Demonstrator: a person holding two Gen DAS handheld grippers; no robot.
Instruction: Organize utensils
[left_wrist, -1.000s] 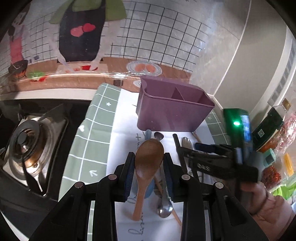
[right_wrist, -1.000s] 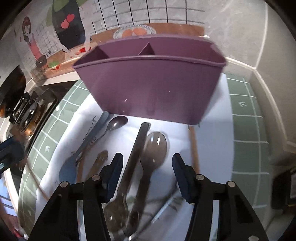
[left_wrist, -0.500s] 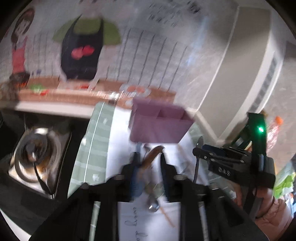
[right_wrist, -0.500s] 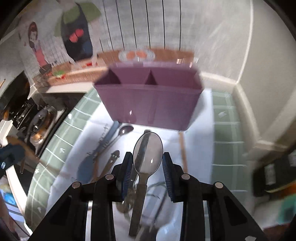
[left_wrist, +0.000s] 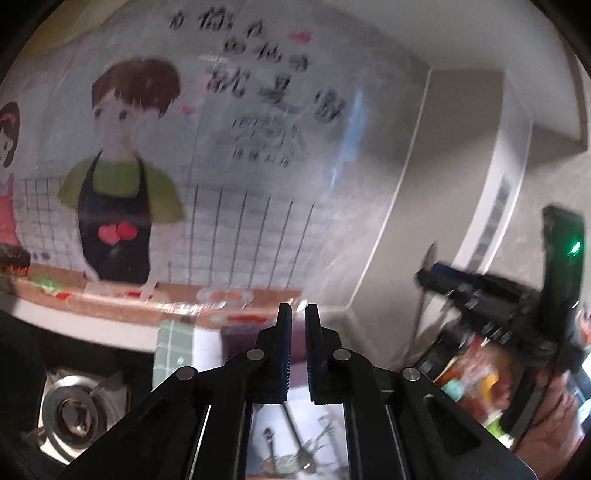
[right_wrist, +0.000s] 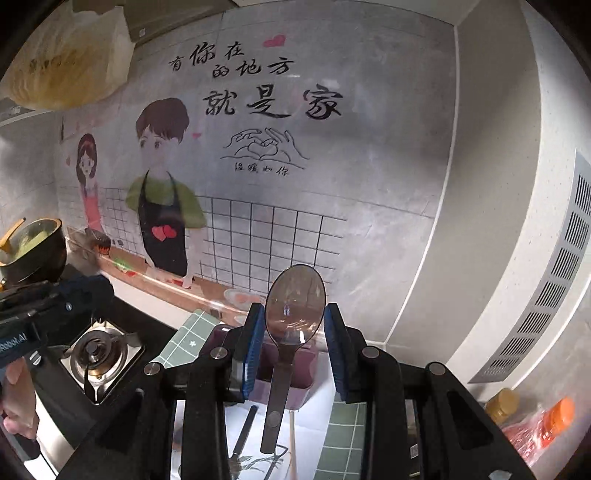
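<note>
My right gripper (right_wrist: 295, 326) is shut on a translucent grey spoon (right_wrist: 295, 299). Its bowl points up between the blue pads (right_wrist: 255, 332) and its handle hangs down. The spoon is high above the purple utensil holder (right_wrist: 291, 373), which stands on the counter below and behind the fingers. My left gripper (left_wrist: 297, 317) is shut, and I see nothing between its fingers. The purple holder (left_wrist: 240, 339) peeks out just left of them. In the blurred left wrist view the right gripper (left_wrist: 476, 291) is up at the right with the spoon (left_wrist: 428, 258).
A gas burner (right_wrist: 96, 350) sits at the left, with a dark pot (right_wrist: 33, 251) behind it. Several utensils (right_wrist: 243, 424) lie on the white mat below, bordered by a green tiled mat (right_wrist: 192, 332). Jars and an orange-capped bottle (right_wrist: 557, 410) stand at the right. The wall is close ahead.
Both grippers have risen well above the counter. The right one closed on the grey spoon and lifted it. The left one closed, and the wooden spoon once between its fingers is out of sight.
</note>
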